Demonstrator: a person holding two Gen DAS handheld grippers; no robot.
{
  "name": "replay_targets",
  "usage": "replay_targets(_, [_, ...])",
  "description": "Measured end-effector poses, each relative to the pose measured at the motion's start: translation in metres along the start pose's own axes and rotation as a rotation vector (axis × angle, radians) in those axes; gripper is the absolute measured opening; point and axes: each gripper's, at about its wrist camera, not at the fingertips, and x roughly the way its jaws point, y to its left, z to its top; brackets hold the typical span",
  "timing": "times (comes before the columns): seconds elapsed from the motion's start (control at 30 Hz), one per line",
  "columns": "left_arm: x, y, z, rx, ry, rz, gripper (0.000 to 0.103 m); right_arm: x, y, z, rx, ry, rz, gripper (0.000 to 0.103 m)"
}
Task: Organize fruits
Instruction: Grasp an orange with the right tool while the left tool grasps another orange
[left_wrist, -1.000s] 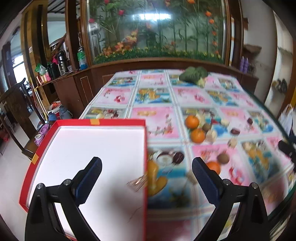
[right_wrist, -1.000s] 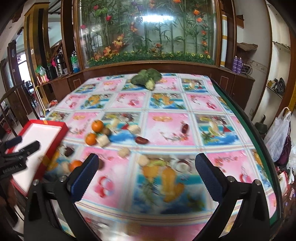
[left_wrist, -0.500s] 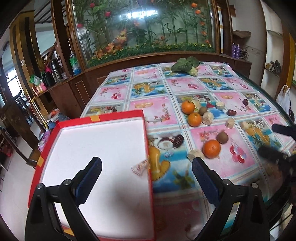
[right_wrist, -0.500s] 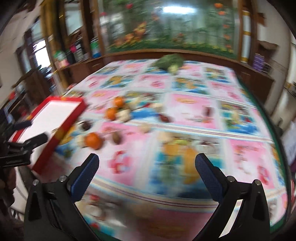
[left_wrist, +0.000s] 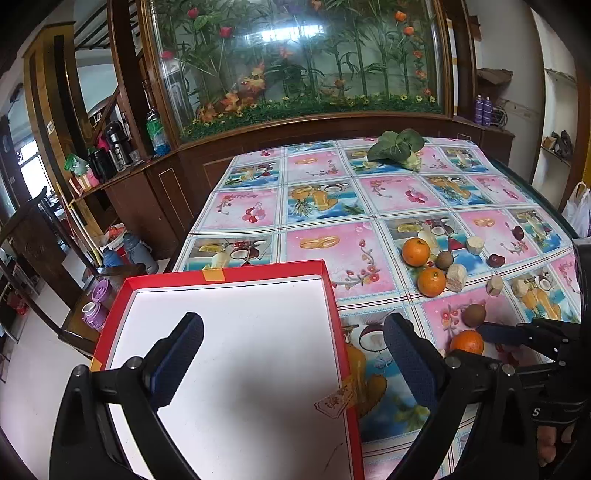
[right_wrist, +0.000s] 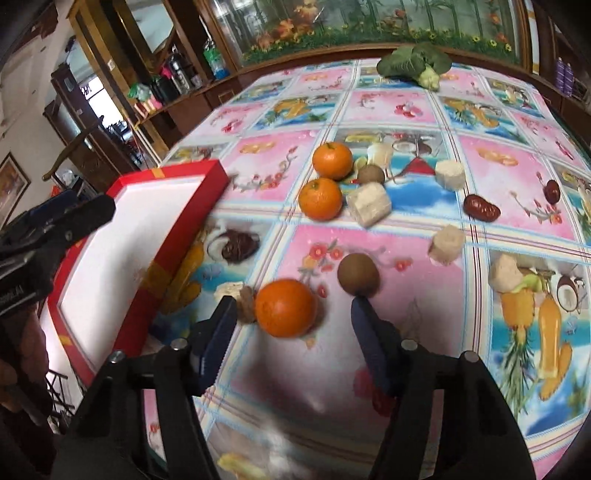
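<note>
A red-rimmed box with a white inside (left_wrist: 221, 280) (right_wrist: 207, 184) lies at the table's left front. My left gripper (left_wrist: 291, 354) is open and empty above it. My right gripper (right_wrist: 291, 328) is open, its jaws standing either side of the nearest orange (right_wrist: 286, 308) (left_wrist: 466, 341) without touching it. A brown kiwi (right_wrist: 357, 274) lies just beyond that orange. Two more oranges (right_wrist: 320, 198) (right_wrist: 332, 160) and another kiwi (right_wrist: 371, 173) lie farther back. Red dates (right_wrist: 481, 208) lie to the right.
Pale cut chunks (right_wrist: 369, 204) lie scattered among the fruit on the patterned tablecloth (right_wrist: 399, 107). A leafy green vegetable (right_wrist: 417, 62) lies at the far end. A dark lump (right_wrist: 236, 242) lies beside the box. The table's right edge (left_wrist: 546, 199) drops off to the floor.
My right gripper has moved down and forward to the nearest orange, which now sits between its jaws. My left gripper has stayed over the box, open.
</note>
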Motion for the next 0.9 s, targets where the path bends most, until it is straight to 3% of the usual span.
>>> replay_targets(0.13, [0.005, -0.008, 0.007, 0.021, 0.006, -0.034, 0.098, 0.002, -0.008, 0.004, 0.046, -0.007, 0.026, 0.05])
replay_targets(0.23, [0.015, -0.016, 0.012, 0.038, 0.028, -0.048, 0.098, 0.003, -0.008, 0.005, 0.034, 0.005, 0.043, 0.047])
replay_targets(0.3, [0.022, -0.021, 0.016, 0.041, 0.048, -0.059, 0.098, 0.003, -0.007, 0.004, 0.022, 0.017, 0.066, 0.037])
replay_targets(0.57, [0.049, -0.049, 0.032, 0.077, 0.119, -0.099, 0.098, 0.004, -0.016, 0.006, 0.035, 0.046, 0.138, 0.035])
replay_targets(0.73, [0.076, -0.084, 0.038, 0.151, 0.163, -0.127, 0.097, -0.013, -0.035, 0.002, 0.064, 0.013, 0.114, 0.035])
replay_targets(0.83, [0.093, -0.094, 0.037, 0.187, 0.206, -0.121, 0.081, -0.03, -0.054, -0.001, 0.095, -0.017, 0.096, 0.035])
replay_targets(0.9, [0.096, -0.097, 0.037, 0.189, 0.213, -0.16, 0.08, -0.038, -0.063, -0.002, 0.109, -0.03, 0.086, 0.035])
